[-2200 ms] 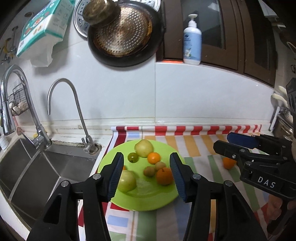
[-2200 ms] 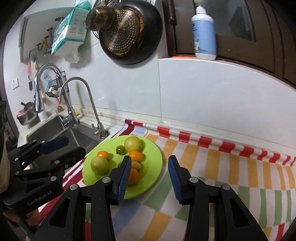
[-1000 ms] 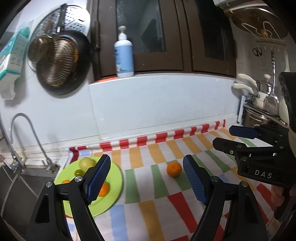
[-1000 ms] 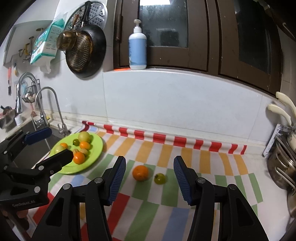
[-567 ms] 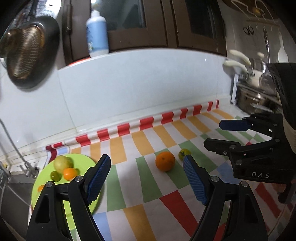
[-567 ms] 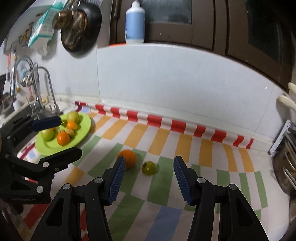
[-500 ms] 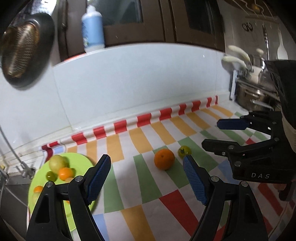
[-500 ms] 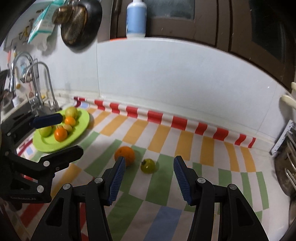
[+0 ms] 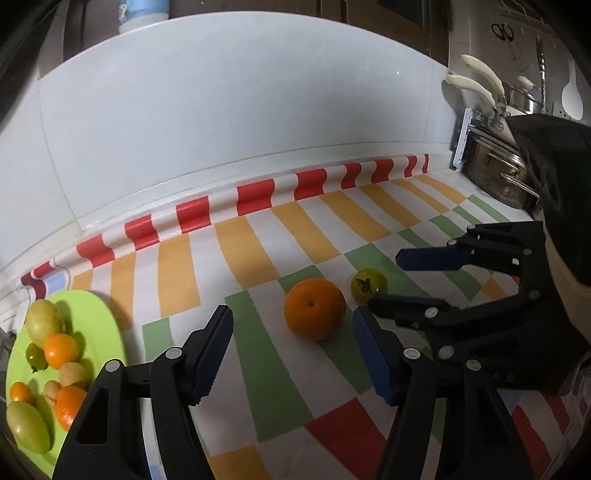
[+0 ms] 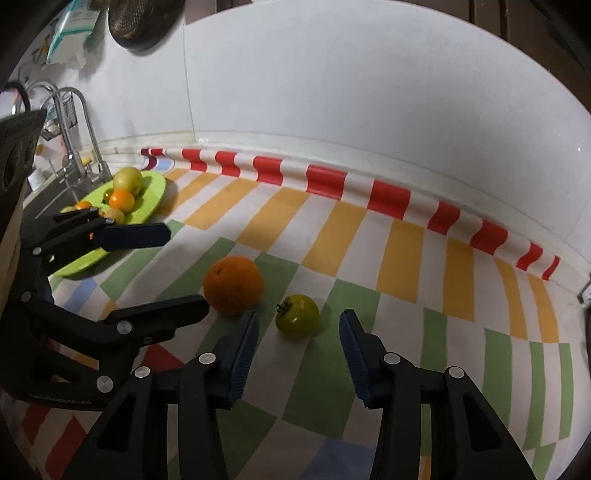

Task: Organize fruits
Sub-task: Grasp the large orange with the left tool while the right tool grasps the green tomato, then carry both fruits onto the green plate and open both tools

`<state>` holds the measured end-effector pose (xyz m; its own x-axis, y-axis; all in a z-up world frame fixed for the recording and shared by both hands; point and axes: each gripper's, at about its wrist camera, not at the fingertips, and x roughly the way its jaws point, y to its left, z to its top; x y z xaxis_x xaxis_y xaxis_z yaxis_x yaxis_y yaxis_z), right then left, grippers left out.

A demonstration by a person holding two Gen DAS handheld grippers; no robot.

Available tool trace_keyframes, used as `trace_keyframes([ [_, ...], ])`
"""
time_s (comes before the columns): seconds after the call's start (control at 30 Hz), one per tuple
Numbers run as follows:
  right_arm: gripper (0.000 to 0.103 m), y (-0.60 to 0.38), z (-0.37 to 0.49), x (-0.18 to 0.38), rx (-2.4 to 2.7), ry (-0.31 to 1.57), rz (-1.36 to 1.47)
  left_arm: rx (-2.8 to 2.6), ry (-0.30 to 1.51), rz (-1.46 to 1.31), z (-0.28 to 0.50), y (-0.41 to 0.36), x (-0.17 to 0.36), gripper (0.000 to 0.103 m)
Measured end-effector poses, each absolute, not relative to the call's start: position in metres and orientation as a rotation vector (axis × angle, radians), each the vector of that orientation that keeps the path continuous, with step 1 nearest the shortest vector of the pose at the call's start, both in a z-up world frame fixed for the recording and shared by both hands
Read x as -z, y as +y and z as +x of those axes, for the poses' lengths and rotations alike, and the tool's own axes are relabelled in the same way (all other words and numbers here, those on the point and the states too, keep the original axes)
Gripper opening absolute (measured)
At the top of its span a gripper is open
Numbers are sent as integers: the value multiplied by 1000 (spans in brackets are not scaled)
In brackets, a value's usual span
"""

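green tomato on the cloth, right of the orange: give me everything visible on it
The green tomato is small, round, glossy and yellow-green, with a dark dried calyx facing left in the right wrist view. It lies on the striped cloth, just right of the larger orange; whether they touch is unclear. It sits ahead of the right tongs, roughly centred between the two blue pads, which have just been closing but do not touch it. It looks whole and unmarked.

Cut off and hidden parts
The green plate (image 9: 107, 314) runs past the left wrist view's left edge; in the right wrist view the left gripper (image 10: 184, 269) covers its near rim, and the blue bottle (image 9: 144, 16) is cropped above.
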<state>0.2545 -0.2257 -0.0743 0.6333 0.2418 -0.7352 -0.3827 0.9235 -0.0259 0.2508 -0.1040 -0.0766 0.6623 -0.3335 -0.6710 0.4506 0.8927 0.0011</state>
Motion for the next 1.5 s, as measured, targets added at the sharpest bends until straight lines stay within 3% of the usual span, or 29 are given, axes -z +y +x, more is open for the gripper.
trace_keyframes([
  [0.53, 30, -235, 278, 94, -401, 866, -131, 517, 797, 180, 272, -120, 92, 51],
  [0.67, 30, -243, 273, 90, -368, 855, -100, 506, 800, 190, 273, -124, 94, 42],
  [1.5, 30, -243, 191, 26, -264, 720, 18, 347, 690, 110, 190, -86, 34, 41],
])
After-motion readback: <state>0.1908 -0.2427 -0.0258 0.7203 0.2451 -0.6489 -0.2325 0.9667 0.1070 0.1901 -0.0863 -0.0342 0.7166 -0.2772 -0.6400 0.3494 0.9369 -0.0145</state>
